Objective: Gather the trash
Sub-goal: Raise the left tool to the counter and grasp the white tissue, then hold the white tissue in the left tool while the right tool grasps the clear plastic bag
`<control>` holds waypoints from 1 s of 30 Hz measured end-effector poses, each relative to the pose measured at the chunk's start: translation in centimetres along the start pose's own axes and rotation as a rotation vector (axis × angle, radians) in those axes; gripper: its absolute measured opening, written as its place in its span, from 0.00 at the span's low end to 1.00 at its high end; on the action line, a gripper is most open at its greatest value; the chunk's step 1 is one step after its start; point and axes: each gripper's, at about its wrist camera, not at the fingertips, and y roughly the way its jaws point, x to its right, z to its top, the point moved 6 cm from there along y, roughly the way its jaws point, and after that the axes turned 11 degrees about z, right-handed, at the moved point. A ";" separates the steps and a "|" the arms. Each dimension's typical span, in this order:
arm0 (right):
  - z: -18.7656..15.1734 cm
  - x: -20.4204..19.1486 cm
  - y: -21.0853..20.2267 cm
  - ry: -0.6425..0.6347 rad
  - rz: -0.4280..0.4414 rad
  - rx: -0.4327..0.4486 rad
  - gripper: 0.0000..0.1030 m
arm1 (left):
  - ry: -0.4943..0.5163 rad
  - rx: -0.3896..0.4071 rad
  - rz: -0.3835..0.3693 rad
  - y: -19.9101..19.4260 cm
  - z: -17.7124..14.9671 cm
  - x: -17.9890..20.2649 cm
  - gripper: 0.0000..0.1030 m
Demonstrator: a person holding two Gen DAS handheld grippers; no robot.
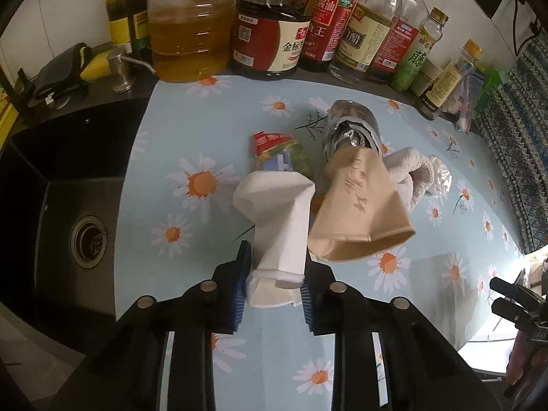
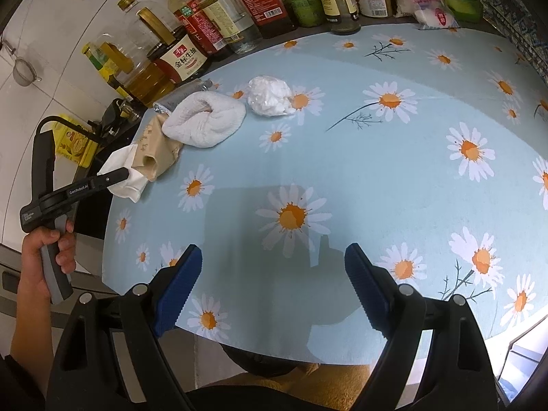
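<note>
My left gripper [image 1: 275, 272] is shut on a crushed white paper cup [image 1: 274, 212], its blue pads pressing the cup's lower end just above the daisy-print tablecloth [image 1: 191, 130]. A squashed brown paper cup [image 1: 359, 212] leans against the white one on its right. Behind them lie a colourful snack wrapper [image 1: 277, 150], a foil-wrapped roll [image 1: 349, 130], a white cloth [image 1: 411, 174] and crumpled clear plastic [image 1: 440, 178]. The right wrist view shows the left gripper [image 2: 118, 175] on the white cup [image 2: 126, 185] at the table's left edge. My right gripper [image 2: 273, 257] hangs open over bare tablecloth [image 2: 376, 171], far from the white cloth [image 2: 205, 120] and the plastic wad [image 2: 270, 96].
A dark sink [image 1: 68, 188] with a drain adjoins the table on the left. Several oil and sauce bottles [image 1: 274, 34] line the back wall. A patterned cloth [image 1: 513, 137] covers the right side. A person's hand [image 2: 51, 250] holds the left gripper's handle.
</note>
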 end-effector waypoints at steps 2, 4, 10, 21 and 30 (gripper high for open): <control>0.1 -0.1 0.2 -0.006 0.004 -0.004 0.82 | -0.008 0.003 0.002 -0.2 -0.4 -0.2 0.24; 0.4 -0.2 0.3 -0.017 0.006 -0.006 0.82 | -0.014 0.009 0.005 -0.6 -0.6 -0.3 0.24; 2.1 -0.7 1.1 -0.060 0.020 -0.011 0.82 | -0.039 0.009 0.027 -1.4 -2.0 -1.0 0.23; 9.3 -1.3 3.2 -0.171 0.025 -0.011 0.82 | -0.131 0.012 0.051 -3.7 -5.2 -1.6 0.23; 14.5 -1.2 5.6 -0.251 0.004 -0.032 0.75 | -0.203 0.021 0.079 -5.9 -7.3 -0.7 0.23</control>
